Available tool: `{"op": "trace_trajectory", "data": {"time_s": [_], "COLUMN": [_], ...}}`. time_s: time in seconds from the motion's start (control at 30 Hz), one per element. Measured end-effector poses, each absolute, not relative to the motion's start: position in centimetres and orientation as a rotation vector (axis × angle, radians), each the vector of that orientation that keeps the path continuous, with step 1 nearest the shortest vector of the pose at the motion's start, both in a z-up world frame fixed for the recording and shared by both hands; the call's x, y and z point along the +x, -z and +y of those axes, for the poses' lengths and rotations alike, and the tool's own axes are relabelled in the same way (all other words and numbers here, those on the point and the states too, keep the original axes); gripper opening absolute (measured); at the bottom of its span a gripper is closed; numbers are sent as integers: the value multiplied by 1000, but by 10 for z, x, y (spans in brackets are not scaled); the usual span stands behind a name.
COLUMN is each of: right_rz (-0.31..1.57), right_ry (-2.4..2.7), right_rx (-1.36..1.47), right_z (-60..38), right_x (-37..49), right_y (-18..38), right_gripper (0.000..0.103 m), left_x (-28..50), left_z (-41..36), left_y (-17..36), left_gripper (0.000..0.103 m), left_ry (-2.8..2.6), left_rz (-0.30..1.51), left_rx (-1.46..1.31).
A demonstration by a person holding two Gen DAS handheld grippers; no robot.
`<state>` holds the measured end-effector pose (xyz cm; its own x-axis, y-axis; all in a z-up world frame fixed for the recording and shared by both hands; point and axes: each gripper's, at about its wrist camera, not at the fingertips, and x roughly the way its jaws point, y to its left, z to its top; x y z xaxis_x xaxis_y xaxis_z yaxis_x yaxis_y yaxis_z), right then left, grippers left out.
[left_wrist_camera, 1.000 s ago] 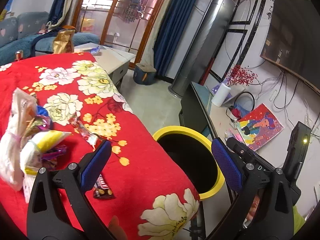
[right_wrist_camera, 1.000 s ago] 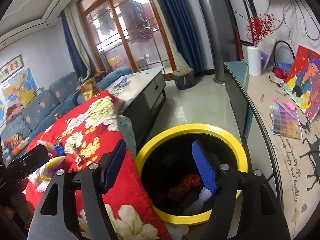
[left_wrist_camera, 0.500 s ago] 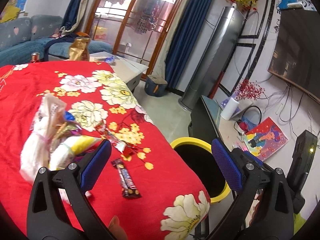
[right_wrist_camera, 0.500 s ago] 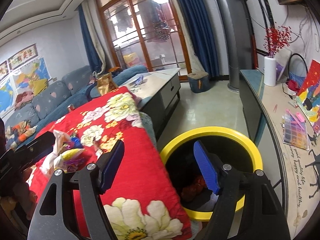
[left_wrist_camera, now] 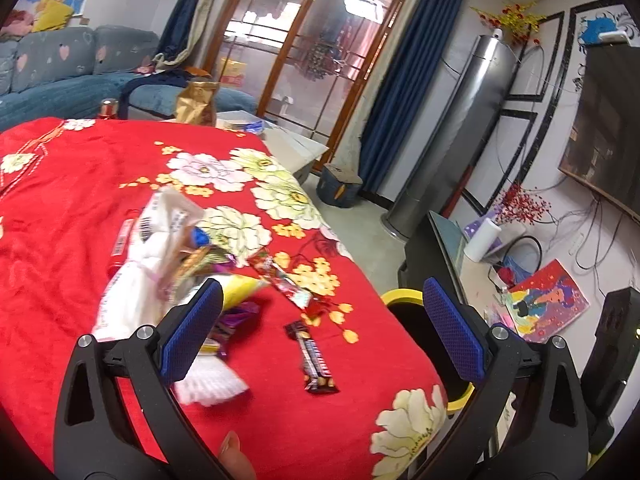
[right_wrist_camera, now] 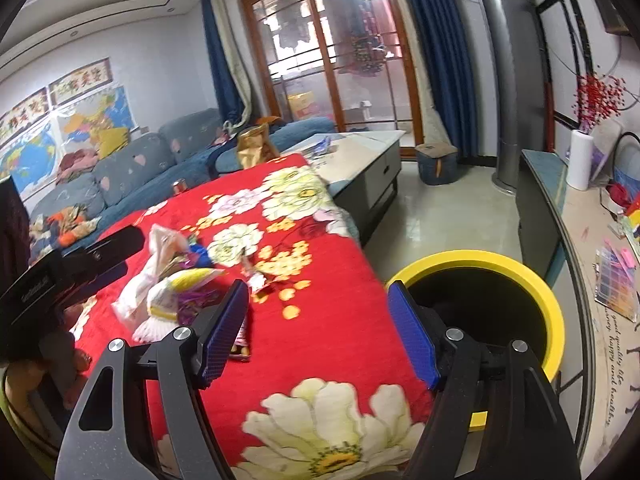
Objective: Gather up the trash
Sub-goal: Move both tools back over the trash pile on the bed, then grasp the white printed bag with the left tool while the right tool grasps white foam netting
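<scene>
A heap of wrappers and white plastic bags [left_wrist_camera: 160, 264] [right_wrist_camera: 168, 276] lies on the red flowered cloth [left_wrist_camera: 80, 184] [right_wrist_camera: 332, 320]. A dark chocolate bar wrapper [left_wrist_camera: 316, 360] and a red candy wrapper [left_wrist_camera: 280, 276] lie to the right of the heap. The black bin with a yellow rim [left_wrist_camera: 400, 294] [right_wrist_camera: 480, 258] stands off the cloth's right edge. My left gripper [left_wrist_camera: 320, 332] hangs open above the cloth with nothing between its blue pads. My right gripper [right_wrist_camera: 318, 328] is also open and empty, over the cloth's near right corner beside the bin. The left gripper's body [right_wrist_camera: 68, 272] shows at the left of the right wrist view.
A grey coffee table [right_wrist_camera: 360, 156] and blue sofa [right_wrist_camera: 140, 172] stand behind the cloth. A low cabinet [right_wrist_camera: 568, 240] with paintings, a paper roll [right_wrist_camera: 580, 164] and clutter runs along the right wall. A tall silver tower unit [left_wrist_camera: 452, 140] and a small blue stool [right_wrist_camera: 436, 160] stand on the floor.
Both views have swung left, away from the bin and over the cloth. The wrapper heap and chocolate bar now sit nearer the middle. Both grippers stay open and empty.
</scene>
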<state>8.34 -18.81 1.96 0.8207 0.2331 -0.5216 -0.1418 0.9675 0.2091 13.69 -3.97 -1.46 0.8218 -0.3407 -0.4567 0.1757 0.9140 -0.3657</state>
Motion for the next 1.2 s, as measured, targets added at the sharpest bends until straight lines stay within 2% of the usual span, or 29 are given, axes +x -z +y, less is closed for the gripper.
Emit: {"op": "trace_trajectory", "data": {"time_s": [0.67,1.2], "right_rz": [637,711], "right_ry": [-396,-518], "right_rx": [80,21], "right_z": [-108,-44], "right_x": [78,100], "right_y": [-10,7], "right_gripper": [70,70], "left_x": [134,142], "left_z": [45,96], "left_y": [28,60], "left_gripper": [92,92], "left_ry": [103,110], "left_rz": [567,700], "left_rx": [-406,-557]}}
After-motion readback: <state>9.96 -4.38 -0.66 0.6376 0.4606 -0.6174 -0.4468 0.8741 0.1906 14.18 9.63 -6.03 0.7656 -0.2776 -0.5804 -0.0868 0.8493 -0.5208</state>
